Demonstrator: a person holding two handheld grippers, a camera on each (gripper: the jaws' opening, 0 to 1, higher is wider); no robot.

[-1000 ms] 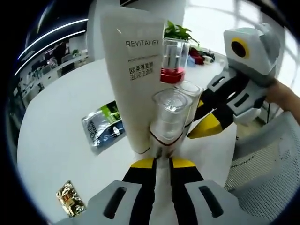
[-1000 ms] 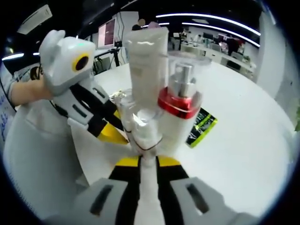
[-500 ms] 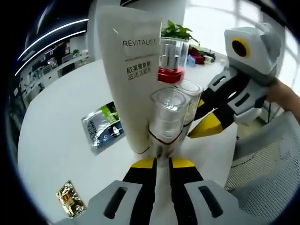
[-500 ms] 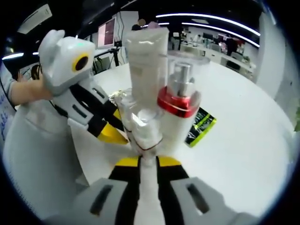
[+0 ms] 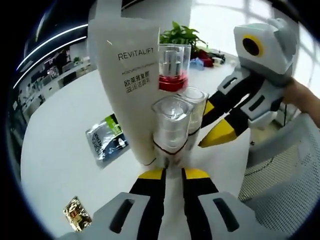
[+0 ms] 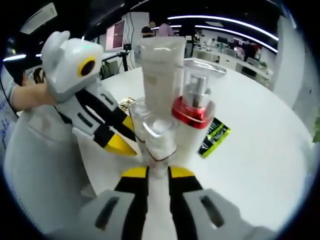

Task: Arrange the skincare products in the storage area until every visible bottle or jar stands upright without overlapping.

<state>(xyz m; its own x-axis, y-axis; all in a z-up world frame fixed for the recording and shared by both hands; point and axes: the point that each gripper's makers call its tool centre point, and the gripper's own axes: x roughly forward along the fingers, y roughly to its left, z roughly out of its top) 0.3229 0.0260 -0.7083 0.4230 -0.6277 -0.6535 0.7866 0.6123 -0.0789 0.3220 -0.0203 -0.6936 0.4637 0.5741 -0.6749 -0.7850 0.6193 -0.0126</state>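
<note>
Both grippers' fingers pinch small clear-capped bottles: left gripper (image 5: 169, 167) on its bottle (image 5: 170, 125), right gripper (image 6: 159, 165) on another bottle (image 6: 159, 137), crowded beside the white tube (image 5: 131, 90); the table (image 5: 60, 135) is roomy leftward.

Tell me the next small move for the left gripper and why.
Probably open the left gripper and draw it straight back. Its jaws close on the clear-capped bottle, which stands upright on the white table close beside the REVITALIFT tube and the red-collared pump bottle, all upright too.

Bright windows (image 5: 260, 12), ceiling light strips (image 6: 225, 20), office desks (image 6: 220, 52).
</note>
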